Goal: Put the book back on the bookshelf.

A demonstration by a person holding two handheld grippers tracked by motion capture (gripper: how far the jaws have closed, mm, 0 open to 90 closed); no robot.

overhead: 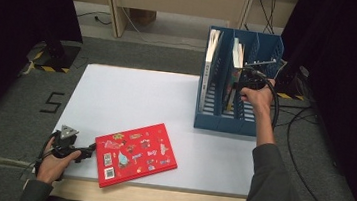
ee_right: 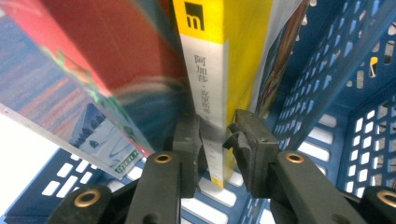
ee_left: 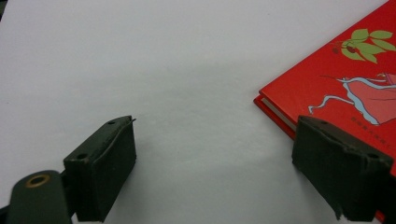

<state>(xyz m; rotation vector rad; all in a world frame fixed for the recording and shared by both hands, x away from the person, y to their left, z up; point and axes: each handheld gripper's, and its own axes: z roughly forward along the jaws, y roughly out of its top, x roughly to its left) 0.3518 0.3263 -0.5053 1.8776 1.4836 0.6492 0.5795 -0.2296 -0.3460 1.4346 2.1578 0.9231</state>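
White tabletop [overhead: 131, 95], blue rack [overhead: 214, 122] at its far right. My right gripper [ee_right: 215, 140] pinches one yellow book [ee_right: 224, 70] by the spine; the book stands upright in the rack's middle slot, long axis vertical, straight ahead of the jaws. My left gripper [ee_left: 215, 163], jaws spread and empty, rests beside one red book [overhead: 135, 154] lying flat, just right of it.
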